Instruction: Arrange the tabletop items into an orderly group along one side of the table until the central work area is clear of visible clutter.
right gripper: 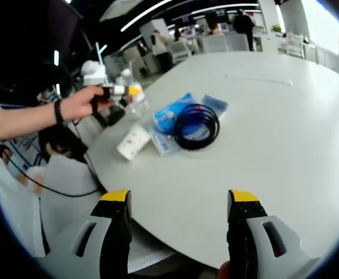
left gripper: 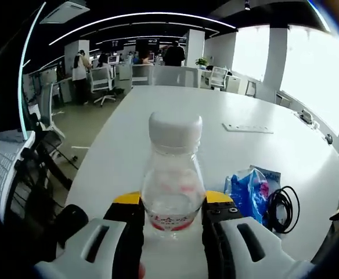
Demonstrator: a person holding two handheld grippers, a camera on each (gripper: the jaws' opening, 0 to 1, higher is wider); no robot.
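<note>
Left hand-held gripper [left gripper: 172, 212]: yellow-tipped jaws clamped on the sides of a clear plastic bottle with a white cap [left gripper: 173, 177], held upright near the edge of the white round table [left gripper: 285, 151].
Right hand-held gripper [right gripper: 180, 200]: jaws wide apart, nothing between them, hovering over the table's near edge.
Blue crinkled plastic packet [right gripper: 175, 116]: lying on the table, touching the coiled black cable [right gripper: 197, 126], which lies partly on it.
White cylindrical container [right gripper: 133, 141]: on its side, just beside the packet.
Person's hand [right gripper: 85, 104]: gripping the left tool, black band on the wrist.
White flat strip [left gripper: 248, 128]: far across the table, well apart from the rest.
</note>
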